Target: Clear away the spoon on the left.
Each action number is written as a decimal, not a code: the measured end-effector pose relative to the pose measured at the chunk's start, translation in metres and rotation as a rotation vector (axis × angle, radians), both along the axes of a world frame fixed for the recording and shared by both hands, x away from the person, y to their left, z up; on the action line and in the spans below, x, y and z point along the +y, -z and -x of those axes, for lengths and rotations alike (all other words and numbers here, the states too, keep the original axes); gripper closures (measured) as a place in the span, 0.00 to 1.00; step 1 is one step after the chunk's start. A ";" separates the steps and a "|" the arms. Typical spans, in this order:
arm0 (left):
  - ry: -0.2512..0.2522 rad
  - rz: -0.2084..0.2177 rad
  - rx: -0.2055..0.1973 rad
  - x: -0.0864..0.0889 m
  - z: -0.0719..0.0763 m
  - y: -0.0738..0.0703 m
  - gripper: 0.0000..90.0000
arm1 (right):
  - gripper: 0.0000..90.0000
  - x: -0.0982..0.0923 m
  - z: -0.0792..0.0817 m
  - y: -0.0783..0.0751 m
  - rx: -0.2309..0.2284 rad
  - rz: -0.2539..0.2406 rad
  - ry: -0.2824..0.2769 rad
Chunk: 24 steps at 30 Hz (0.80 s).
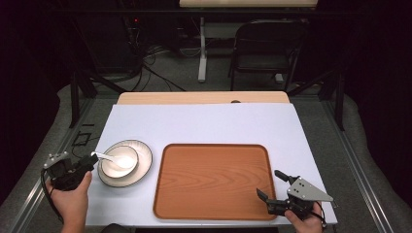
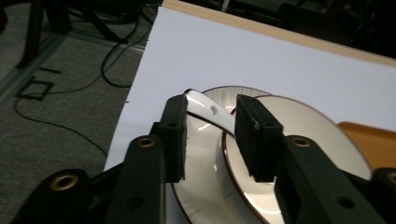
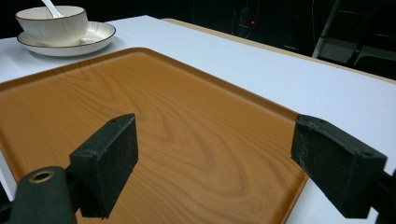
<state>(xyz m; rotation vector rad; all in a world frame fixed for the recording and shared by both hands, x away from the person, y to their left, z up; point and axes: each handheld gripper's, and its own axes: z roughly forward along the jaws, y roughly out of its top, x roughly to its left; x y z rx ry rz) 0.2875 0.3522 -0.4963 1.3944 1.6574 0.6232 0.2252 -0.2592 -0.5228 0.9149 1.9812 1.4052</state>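
While the left hand-held gripper (image 2: 210, 135) stands with jaws apart around the white spoon (image 2: 210, 114) handle, not pressing it, nothing is lifted yet: the spoon rests in the bowl (image 1: 119, 160) on its plate (image 1: 142, 167). The right hand-held gripper (image 1: 272, 187) waits wide open over the empty wooden tray (image 1: 214, 179), and nothing blocks the way across the surface (image 1: 204, 124).

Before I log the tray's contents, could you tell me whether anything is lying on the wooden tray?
No, the wooden tray shows bare wood across its whole surface, while the bowl sits on its plate on the table beside it.
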 end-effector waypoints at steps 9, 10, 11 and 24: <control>-0.020 0.125 -0.005 0.006 -0.005 0.002 0.54 | 0.16 0.000 0.000 0.000 0.002 -0.002 0.000; -0.019 0.132 0.002 0.007 -0.006 0.004 0.53 | 0.16 0.000 0.000 0.000 0.002 -0.001 0.000; -0.027 0.146 0.000 0.007 -0.007 0.006 0.53 | 0.16 0.000 0.000 0.000 0.002 -0.001 0.000; 0.009 0.243 0.021 0.011 -0.019 0.025 0.53 | 0.16 0.000 0.000 0.000 0.002 0.002 -0.002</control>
